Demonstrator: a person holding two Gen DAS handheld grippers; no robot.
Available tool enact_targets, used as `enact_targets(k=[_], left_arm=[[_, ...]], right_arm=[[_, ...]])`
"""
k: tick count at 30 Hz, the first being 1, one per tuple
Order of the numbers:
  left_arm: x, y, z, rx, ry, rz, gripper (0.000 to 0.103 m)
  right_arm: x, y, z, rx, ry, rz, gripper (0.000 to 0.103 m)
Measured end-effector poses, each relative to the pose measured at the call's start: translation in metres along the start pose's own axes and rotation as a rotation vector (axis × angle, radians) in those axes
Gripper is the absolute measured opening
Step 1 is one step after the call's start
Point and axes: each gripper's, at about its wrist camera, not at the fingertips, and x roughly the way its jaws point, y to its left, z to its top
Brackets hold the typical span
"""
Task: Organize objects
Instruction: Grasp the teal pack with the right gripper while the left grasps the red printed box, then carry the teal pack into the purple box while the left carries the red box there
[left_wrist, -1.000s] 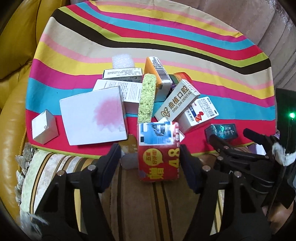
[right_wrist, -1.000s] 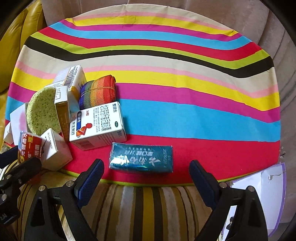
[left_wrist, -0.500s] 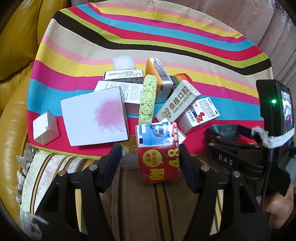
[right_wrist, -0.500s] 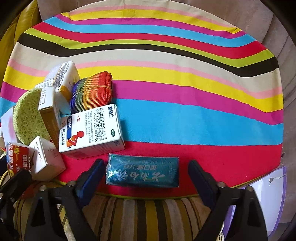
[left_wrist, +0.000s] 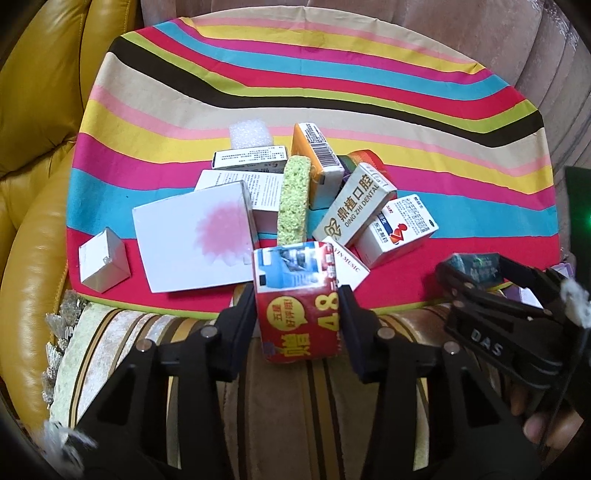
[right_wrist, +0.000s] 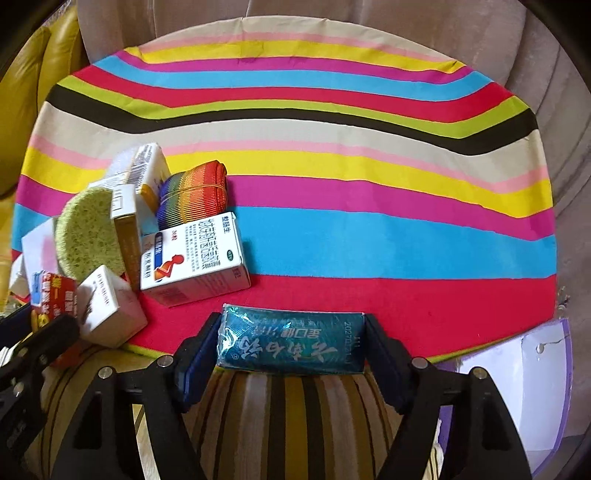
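Observation:
A red box (left_wrist: 295, 321) with a blue photo on top stands at the near edge of the striped cloth (left_wrist: 332, 88). My left gripper (left_wrist: 295, 295) is closing on it, and both pads touch its sides. A teal foil packet (right_wrist: 291, 343) lies crosswise at the cloth's front edge, with my right gripper (right_wrist: 291, 325) shut on its two ends. The left wrist view shows the right gripper (left_wrist: 480, 273) at the right, around the teal packet (left_wrist: 476, 264). The right wrist view shows the red box (right_wrist: 51, 295) at the far left.
A heap of boxes sits mid-cloth: a white box with a pink flower (left_wrist: 195, 240), a green sponge (left_wrist: 293, 199), a dental box (left_wrist: 354, 210), a medicine box (right_wrist: 195, 258) and a rainbow roll (right_wrist: 192, 195). A yellow leather sofa (left_wrist: 37, 147) is left. A purple-edged card (right_wrist: 517, 387) lies right.
The left jaws have drawn in onto the red box. The right jaws have narrowed from wide apart to gripping the teal packet's ends.

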Motion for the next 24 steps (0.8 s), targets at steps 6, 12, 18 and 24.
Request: enact_targets(k=[6,12,18,24], left_arm=[[-0.009,0.007,-0.004,-0.029,-0.023,-0.086,0.047],[-0.020,0.008,-0.009,-0.056,-0.044,-0.211,0.047],[-0.028,-0.006,-0.012,-0.026,-0.046,-0.227,0.047],[-0.033,-0.030,-0.014,0.028,-0.040,-0.246,0.047]], right_arm=[[-0.017,-0.004,-0.009,0.018,-0.029,0.022,0.074],[-0.034,-0.011,-0.022,0.034,-0.069,0.031,0.074],[-0.049,-0.024,-0.031,0.059,-0.099,0.048,0.074],[-0.061,-0.041,-0.042,0.093,-0.120,0.028,0.074]])
